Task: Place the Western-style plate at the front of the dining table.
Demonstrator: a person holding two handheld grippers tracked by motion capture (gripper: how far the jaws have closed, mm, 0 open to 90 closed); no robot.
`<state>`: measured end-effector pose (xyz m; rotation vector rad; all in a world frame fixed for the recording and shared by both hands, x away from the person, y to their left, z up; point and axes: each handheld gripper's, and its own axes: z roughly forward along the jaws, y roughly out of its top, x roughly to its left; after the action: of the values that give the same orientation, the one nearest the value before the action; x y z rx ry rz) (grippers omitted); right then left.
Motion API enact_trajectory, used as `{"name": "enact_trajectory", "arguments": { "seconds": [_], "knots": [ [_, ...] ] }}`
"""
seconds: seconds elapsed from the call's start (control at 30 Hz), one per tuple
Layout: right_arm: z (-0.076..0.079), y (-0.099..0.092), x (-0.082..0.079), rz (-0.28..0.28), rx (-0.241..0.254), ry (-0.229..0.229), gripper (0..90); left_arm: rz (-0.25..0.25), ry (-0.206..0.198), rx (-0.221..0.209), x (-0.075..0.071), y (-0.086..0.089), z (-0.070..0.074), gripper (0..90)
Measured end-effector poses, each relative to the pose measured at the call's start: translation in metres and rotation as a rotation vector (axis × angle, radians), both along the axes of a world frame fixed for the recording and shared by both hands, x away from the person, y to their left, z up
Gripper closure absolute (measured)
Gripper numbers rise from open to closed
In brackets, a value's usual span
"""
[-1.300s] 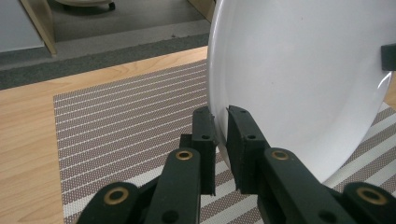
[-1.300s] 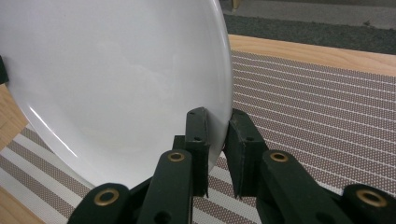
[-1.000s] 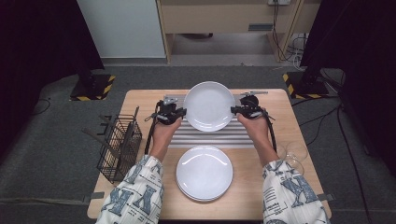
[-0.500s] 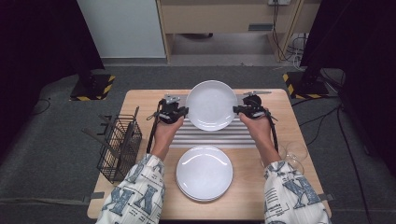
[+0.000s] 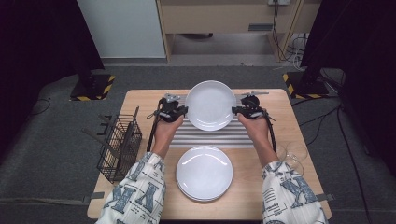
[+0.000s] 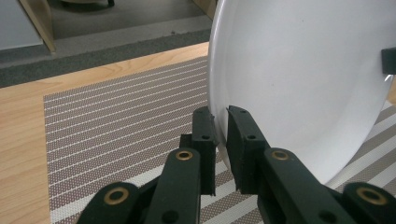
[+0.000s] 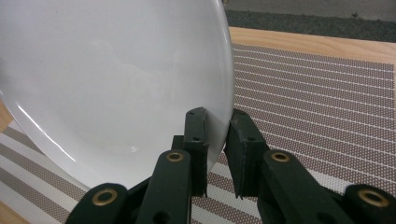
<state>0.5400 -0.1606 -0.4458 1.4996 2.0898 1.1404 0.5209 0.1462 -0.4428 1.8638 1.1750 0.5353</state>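
A white plate (image 5: 210,104) is held tilted above the striped placemat (image 5: 210,137), gripped at both sides. My left gripper (image 5: 183,110) is shut on the plate's left rim; in the left gripper view the rim (image 6: 219,112) runs between the black jaws of that gripper (image 6: 220,122). My right gripper (image 5: 236,111) is shut on the right rim, and the right gripper view shows the plate (image 7: 116,79) pinched between its gripper's (image 7: 218,122) jaws. A small stack of white plates (image 5: 204,173) lies on the table nearer the person.
A black wire basket (image 5: 119,143) stands at the table's left edge. Clear glasses (image 5: 292,155) sit by the right forearm. A metal utensil (image 5: 254,93) lies at the far edge. Wooden table (image 5: 299,130) borders dark floor with cables.
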Motion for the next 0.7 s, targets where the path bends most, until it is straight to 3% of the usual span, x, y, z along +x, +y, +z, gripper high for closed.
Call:
{"name": "enact_trajectory", "arguments": {
  "seconds": [0.5, 0.7],
  "knots": [
    [-0.027, 0.006, 0.016, -0.016, -0.024, 0.092, 77.4, -0.004, 0.061, 0.001, 0.01, 0.002, -0.02, 80.9],
    [-0.029, 0.007, 0.017, -0.015, -0.031, 0.101, 77.5, -0.001, 0.073, -0.002, 0.011, 0.001, -0.025, 80.7]
  ]
}}
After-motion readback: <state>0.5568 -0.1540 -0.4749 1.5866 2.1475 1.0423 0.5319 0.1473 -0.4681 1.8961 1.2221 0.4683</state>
